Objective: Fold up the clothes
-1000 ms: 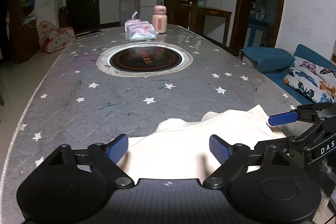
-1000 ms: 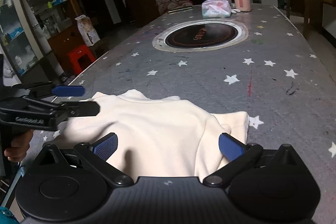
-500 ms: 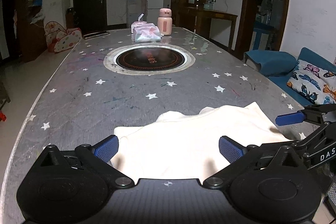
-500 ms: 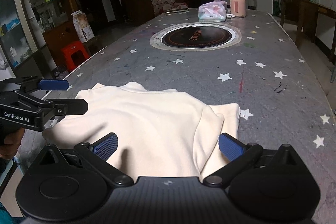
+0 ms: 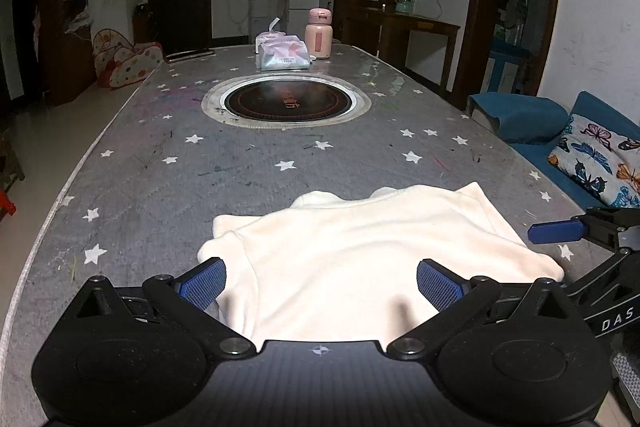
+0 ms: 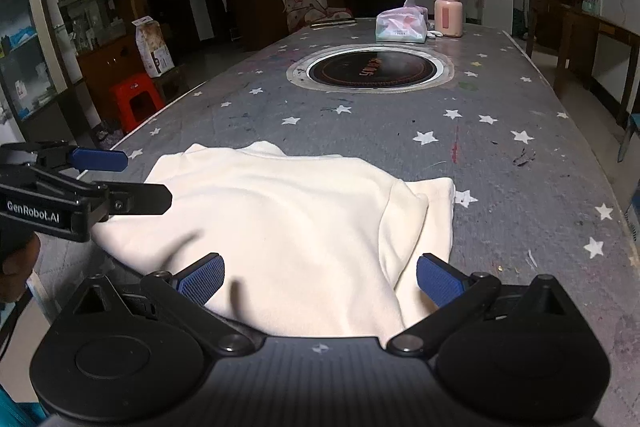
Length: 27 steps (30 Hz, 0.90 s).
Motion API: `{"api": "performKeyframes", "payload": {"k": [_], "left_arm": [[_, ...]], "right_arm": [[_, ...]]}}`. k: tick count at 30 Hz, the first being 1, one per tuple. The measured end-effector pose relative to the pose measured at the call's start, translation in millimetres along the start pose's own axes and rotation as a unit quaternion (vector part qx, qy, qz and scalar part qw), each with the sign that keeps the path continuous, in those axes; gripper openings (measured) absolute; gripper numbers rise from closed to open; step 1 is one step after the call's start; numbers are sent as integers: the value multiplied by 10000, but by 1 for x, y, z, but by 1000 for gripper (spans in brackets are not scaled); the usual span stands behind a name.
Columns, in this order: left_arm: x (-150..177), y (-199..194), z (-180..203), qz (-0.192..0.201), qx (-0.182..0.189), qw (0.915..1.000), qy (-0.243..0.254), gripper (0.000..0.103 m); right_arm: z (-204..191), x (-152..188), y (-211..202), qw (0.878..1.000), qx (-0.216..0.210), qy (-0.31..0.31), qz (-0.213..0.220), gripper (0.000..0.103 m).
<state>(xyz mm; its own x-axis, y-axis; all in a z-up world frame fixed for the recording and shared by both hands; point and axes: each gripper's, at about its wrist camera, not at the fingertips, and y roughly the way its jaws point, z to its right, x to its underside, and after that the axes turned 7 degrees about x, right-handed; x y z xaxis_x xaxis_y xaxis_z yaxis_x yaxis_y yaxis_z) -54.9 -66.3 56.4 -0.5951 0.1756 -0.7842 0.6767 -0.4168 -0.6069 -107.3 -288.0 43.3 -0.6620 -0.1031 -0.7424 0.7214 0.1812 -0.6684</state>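
Note:
A cream-white garment lies partly folded on the near end of the grey star-patterned table. It also shows in the right wrist view. My left gripper is open and empty, hovering above the garment's near edge. My right gripper is open and empty too, above the garment's near edge. The right gripper shows at the right edge of the left wrist view. The left gripper shows at the left edge of the right wrist view.
A round inset hotplate sits mid-table. A tissue pack and a pink flask stand at the far end. A blue sofa with a butterfly cushion is to the right. A red stool stands left of the table.
Both grippers have pulled back and risen from the garment, so more of it shows. The garment lies still.

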Motion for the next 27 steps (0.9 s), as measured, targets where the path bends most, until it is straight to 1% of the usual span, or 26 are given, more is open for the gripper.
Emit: {"api": "performKeyframes", "payload": {"k": [12,27], "left_arm": [[9,-5,12,-56,-154,9999,15,103],[14,-7,20,-139,-214,9997,70,103]], "right_arm": [[-4,11,-8,10000,29,-12,41,103],[-6,17,-17,9999,4,27,138,103]]}}
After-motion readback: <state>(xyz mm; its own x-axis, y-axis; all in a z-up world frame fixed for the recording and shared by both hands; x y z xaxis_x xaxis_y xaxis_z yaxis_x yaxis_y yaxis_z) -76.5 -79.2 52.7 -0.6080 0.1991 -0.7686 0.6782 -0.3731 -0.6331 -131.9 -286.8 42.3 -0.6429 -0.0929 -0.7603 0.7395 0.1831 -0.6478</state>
